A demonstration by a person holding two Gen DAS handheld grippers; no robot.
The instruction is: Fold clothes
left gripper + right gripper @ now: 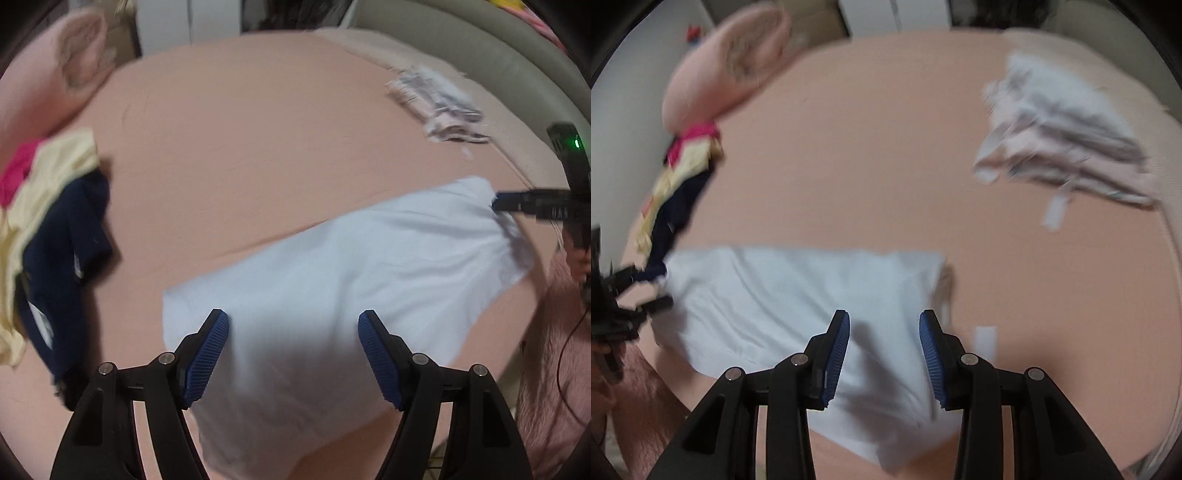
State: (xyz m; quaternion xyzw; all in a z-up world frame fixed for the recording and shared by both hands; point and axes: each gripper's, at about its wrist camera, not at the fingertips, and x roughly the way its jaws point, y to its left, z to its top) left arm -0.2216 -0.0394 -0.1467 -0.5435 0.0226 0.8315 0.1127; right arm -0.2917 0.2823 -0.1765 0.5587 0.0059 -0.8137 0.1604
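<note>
A white garment [332,280] lies spread on the pink bed sheet [240,147]; it also shows in the right wrist view [798,295]. My left gripper [293,347] is open just above the garment's near part, holding nothing. My right gripper [884,350] is open over the garment's right part, holding nothing. In the left wrist view the right gripper [498,203] is at the garment's far right corner. In the right wrist view the left gripper [646,291] is at the garment's left edge.
A heap of unfolded clothes [55,240], navy, cream and magenta, lies at the left, also in the right wrist view [679,192]. A folded stack of pale patterned clothes [1067,136] sits at the far right. A pink pillow [731,62] lies at the far left. A grey headboard [461,48] bounds the right.
</note>
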